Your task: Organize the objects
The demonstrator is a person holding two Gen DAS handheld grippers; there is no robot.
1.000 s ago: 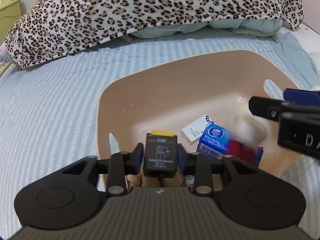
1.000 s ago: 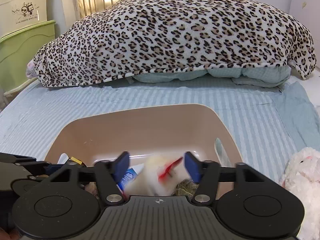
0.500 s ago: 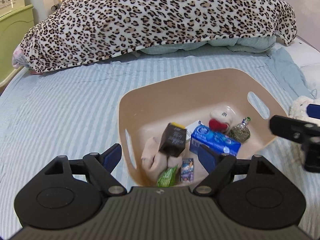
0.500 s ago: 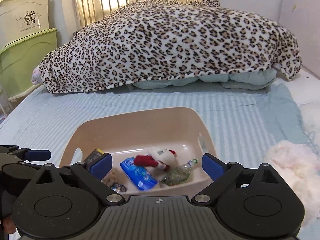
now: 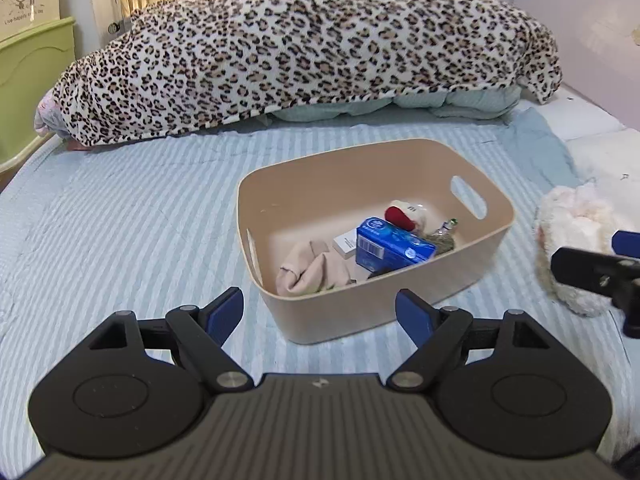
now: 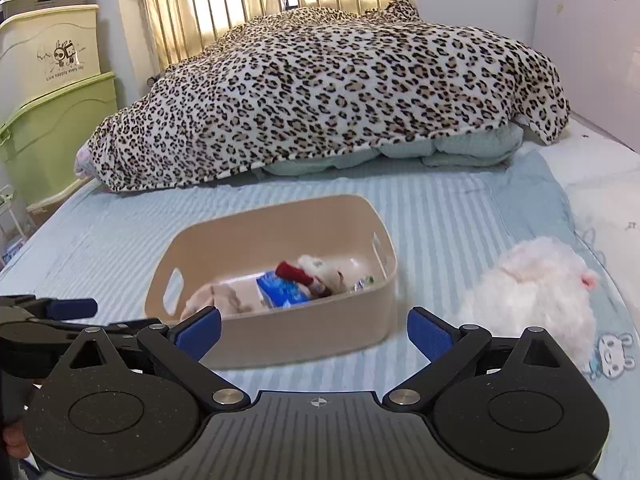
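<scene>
A beige plastic bin (image 5: pixel 312 184) (image 6: pixel 320 336) sits on the striped bed. Inside lie a blue tissue pack (image 5: pixel 392 244) (image 6: pixel 282 291), a white toy with a red part (image 5: pixel 402 216) (image 6: pixel 316 270), a beige cloth (image 5: pixel 316 270) (image 6: pixel 216 294), a white card (image 5: pixel 345 243) and a small bottle (image 5: pixel 447 228). My left gripper (image 5: pixel 320 314) is open and empty, near the bin's front wall. My right gripper (image 6: pixel 314 330) is open and empty, in front of the bin. A white plush toy (image 5: pixel 576 236) (image 6: pixel 536 292) lies on the bed right of the bin.
A leopard-print blanket (image 5: pixel 304 48) (image 6: pixel 332 104) is piled at the back of the bed over teal bedding (image 6: pixel 460 148). Green and cream storage boxes (image 6: pixel 52 92) stand at the left. The right gripper's finger shows at the right edge of the left wrist view (image 5: pixel 592 276).
The left gripper let go of the black box into the bin and opened. Both grippers pulled back and up from the bin. The white toy with red now lies in the bin.
</scene>
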